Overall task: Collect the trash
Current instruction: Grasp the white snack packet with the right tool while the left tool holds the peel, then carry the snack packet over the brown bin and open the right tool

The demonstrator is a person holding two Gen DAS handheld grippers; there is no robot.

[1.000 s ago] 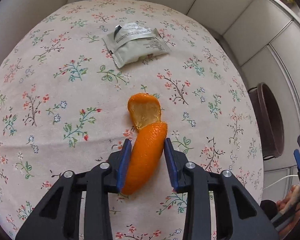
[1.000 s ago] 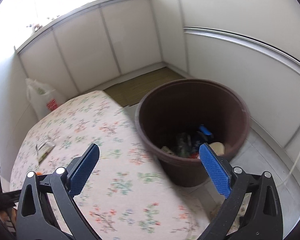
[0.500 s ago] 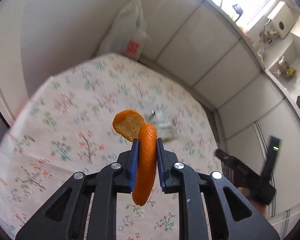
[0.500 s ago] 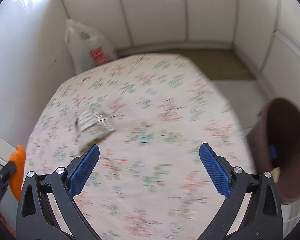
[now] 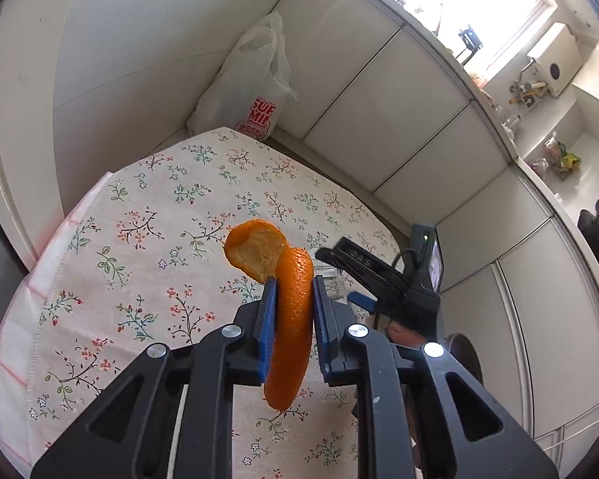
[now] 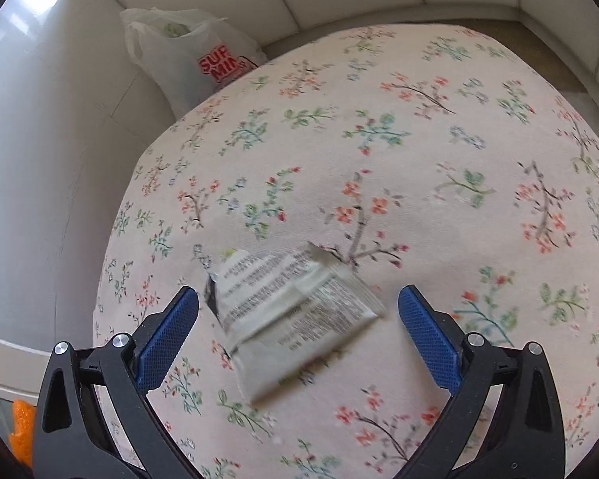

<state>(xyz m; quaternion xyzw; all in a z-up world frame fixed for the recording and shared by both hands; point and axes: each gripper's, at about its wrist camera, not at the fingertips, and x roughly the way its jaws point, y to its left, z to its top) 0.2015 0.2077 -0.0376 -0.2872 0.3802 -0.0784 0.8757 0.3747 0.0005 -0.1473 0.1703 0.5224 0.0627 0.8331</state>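
Peel is already off the table: the left gripper (image 5: 292,311) has just been closing and its blue pads now pinch a curled orange peel (image 5: 287,315) between them, holding it in the air above the flowered tablecloth (image 5: 139,239). That piece counts as picked up but, as far as I can judge, not yet binned; only a dark brown rim (image 5: 465,353), likely the bin, peeks out beyond the cloth's right edge. Still left on the tablecloth is a torn white wrapper (image 6: 287,311), lying flat near the cloth's near-left part. The right gripper (image 6: 297,327) hovers just above it with its fingers spread wide, one on either side of the wrapper and neither touching it, so that pick looks like the step in hand. The wrapper carries dense small print, too blurred to read. Behind the tablecloth's far corner leans a white plastic bag (image 6: 187,68) with red letters, of which only "SUP" over "MIN" shows.
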